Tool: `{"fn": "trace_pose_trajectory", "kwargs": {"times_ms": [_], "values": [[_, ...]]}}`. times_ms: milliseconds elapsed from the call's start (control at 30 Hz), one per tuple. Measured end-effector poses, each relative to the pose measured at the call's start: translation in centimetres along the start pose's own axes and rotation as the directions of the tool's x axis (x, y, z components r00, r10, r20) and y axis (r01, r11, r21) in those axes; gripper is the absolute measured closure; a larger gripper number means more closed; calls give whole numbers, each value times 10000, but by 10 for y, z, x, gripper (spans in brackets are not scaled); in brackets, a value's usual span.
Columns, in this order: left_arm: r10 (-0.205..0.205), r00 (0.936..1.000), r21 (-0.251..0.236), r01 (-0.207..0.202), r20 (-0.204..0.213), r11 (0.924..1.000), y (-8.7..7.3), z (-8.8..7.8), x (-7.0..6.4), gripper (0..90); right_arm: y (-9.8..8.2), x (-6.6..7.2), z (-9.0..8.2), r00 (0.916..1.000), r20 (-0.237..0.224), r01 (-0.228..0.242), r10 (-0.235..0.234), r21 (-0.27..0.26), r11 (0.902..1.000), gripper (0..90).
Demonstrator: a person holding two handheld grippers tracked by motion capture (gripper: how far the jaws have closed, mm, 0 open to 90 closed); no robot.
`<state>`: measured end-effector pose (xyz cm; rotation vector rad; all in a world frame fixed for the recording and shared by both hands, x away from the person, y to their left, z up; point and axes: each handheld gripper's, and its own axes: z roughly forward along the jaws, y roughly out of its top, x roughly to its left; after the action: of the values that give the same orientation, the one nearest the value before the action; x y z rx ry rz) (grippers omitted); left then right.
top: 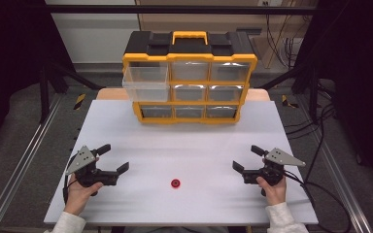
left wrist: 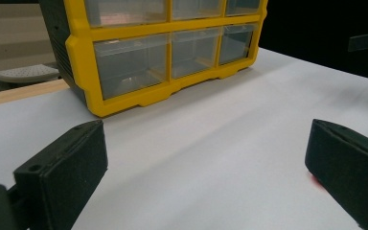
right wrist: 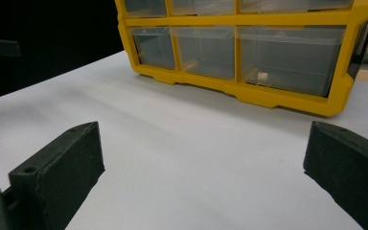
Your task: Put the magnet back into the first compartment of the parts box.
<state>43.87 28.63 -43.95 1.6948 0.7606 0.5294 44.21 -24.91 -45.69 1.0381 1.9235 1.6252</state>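
White matte bench (top: 272, 121), flat rectangular top, wood edge showing behind it. At the far centre sits a yellow-and-black plastic organizer (top: 189, 77): boxy, yellow frame, black lid with a yellow carry handle (top: 190, 36), three-by-three grid of clear plastic drawers. The top-left drawer (top: 145, 82) is pulled out toward the near side, the rest sit flush; in the high view I can't make out anything inside it. In the right gripper view a small pale item (right wrist: 262, 75) sits in one bottom-row drawer, too small to identify. Left gripper (top: 110, 159) near the bench's left near corner, held in the person's left hand (top: 77, 191), grey three-cornered plate on top; fingers (left wrist: 62, 167) are blocky black with a fine-grained matte face, spread wide, nothing between them, just bare bench. Right gripper (top: 247, 158) mirrors it near the right near side, in the right hand (top: 273, 188); fingers (right wrist: 57, 167) likewise spread wide and holding nothing. Small red round disc (top: 175, 183) with a dark centre lies flat on the bench near the front edge, between the two grippers, well apart from both and from the organizer. In the left gripper view a sliver of red (left wrist: 315, 179) peeks out beside the right-hand finger. Black cables trail off the right side.
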Motion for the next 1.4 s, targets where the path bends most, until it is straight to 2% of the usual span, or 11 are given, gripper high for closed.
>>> {"fn": "trace_pose_trajectory", "kwargs": {"times_ms": [500, 900, 1267, 1400], "values": [[2, 10000, -34, -1, 46, 10000, 3, 0, -3, 3, -2, 1, 1, 9999, -64, 109, -108, 163, 9998, 6], [47, 10000, 129, -48, 13, 9999, 5, 2, -6, 4, -2, 1, 1, 9999, -80, 113, -111, 216, 9997, 6], [171, 9998, 190, -173, 108, 9997, 11, 7, -16, 6, -3, 1, 2, 9998, -91, 178, -175, 314, 9993, 6], [188, 9996, 294, -194, 220, 9994, 12, 11, -24, 6, -3, 1, 2, 9997, -108, 200, -196, 353, 9992, 6]]}}
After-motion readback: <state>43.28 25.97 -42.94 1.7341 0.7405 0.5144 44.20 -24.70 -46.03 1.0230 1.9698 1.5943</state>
